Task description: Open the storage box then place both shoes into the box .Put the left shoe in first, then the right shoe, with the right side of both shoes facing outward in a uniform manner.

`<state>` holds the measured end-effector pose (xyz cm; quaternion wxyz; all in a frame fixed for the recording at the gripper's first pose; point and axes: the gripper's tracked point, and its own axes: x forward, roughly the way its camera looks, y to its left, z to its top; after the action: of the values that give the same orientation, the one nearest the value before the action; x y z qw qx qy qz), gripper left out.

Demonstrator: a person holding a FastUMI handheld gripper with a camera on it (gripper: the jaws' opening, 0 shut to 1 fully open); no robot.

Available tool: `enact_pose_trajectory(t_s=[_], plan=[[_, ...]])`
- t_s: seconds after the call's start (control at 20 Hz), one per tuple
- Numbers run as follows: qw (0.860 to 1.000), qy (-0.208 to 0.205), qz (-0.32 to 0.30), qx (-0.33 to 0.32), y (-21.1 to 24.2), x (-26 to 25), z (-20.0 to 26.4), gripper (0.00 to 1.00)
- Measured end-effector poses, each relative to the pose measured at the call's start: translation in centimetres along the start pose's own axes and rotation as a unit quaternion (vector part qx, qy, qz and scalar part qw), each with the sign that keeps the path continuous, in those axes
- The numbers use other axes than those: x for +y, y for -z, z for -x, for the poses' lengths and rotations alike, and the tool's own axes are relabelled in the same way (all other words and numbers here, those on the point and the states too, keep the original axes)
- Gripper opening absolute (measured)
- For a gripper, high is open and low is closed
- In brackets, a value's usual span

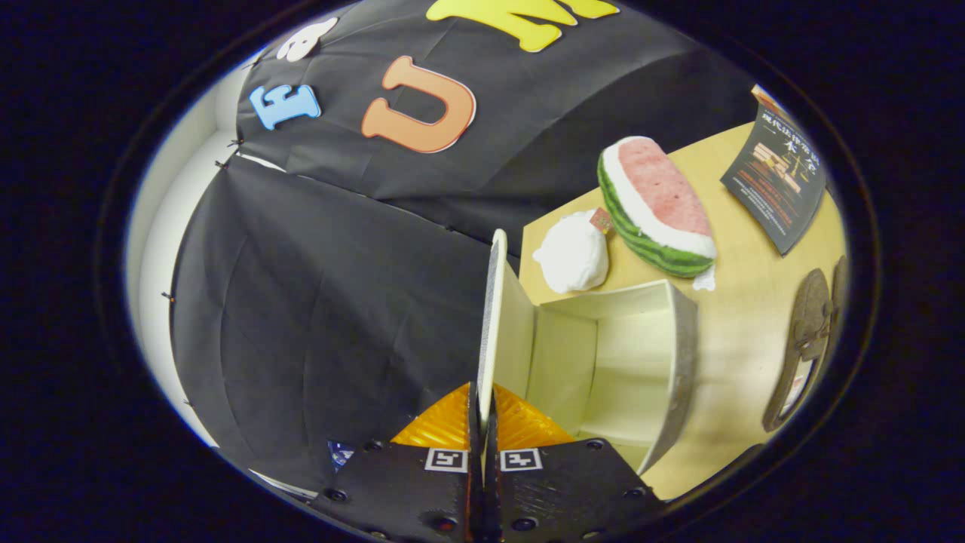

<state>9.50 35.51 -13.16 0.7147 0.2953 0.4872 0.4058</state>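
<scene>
Storage box (618, 354) stands open and empty, its lid (491, 317) pinched in the closed gripper (482, 430); both shoes (807, 339) wait lower right.

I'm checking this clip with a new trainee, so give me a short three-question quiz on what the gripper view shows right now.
1. True or false: the tongs are shut on the edge of the box lid.
2. What lies inside the open box? A) one shoe B) two shoes C) nothing visible
3. Fill in: the shoes lie on the ____, beyond the box.

Key:
1. True. Both fingers press on the lid's lower edge, holding it swung up.
2. C. The visible interior is bare.
3. Table. A watermelon toy, a white plush and a dark booklet lie there too.
</scene>
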Motion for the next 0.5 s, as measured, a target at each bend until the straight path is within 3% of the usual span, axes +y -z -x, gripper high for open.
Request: enact_pose_trajectory(t_s=[0.5], plan=[[1.0,-0.008,0.001,0.005,2.2,7.5,-7.9,0.04]])
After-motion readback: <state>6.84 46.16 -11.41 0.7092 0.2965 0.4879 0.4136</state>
